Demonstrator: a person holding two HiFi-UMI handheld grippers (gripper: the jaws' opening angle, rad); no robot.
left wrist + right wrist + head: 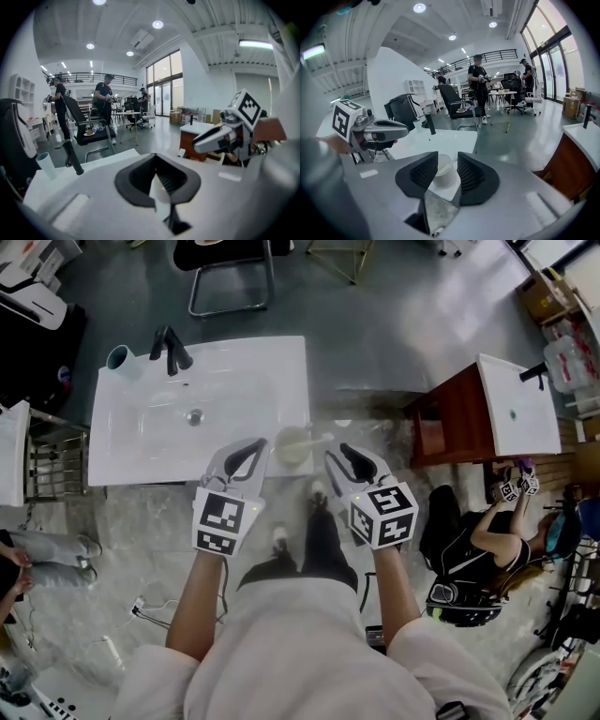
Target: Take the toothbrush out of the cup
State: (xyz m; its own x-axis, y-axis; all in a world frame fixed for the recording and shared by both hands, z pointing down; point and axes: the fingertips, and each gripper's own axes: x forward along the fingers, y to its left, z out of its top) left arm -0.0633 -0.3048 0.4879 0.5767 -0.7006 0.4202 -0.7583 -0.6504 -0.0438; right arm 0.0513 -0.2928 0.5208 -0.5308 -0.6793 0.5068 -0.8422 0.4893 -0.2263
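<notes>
At the front right corner of the white washbasin (141,442) stands a pale cup (292,448), with the toothbrush (319,438) in it, leaning out over the rim to the right. The right gripper (337,457) has its claw spread, and the cup shows between the ribbed pads, untouched. The left gripper (255,451) sits just left of the cup, its claw tips pressed together on nothing.
</notes>
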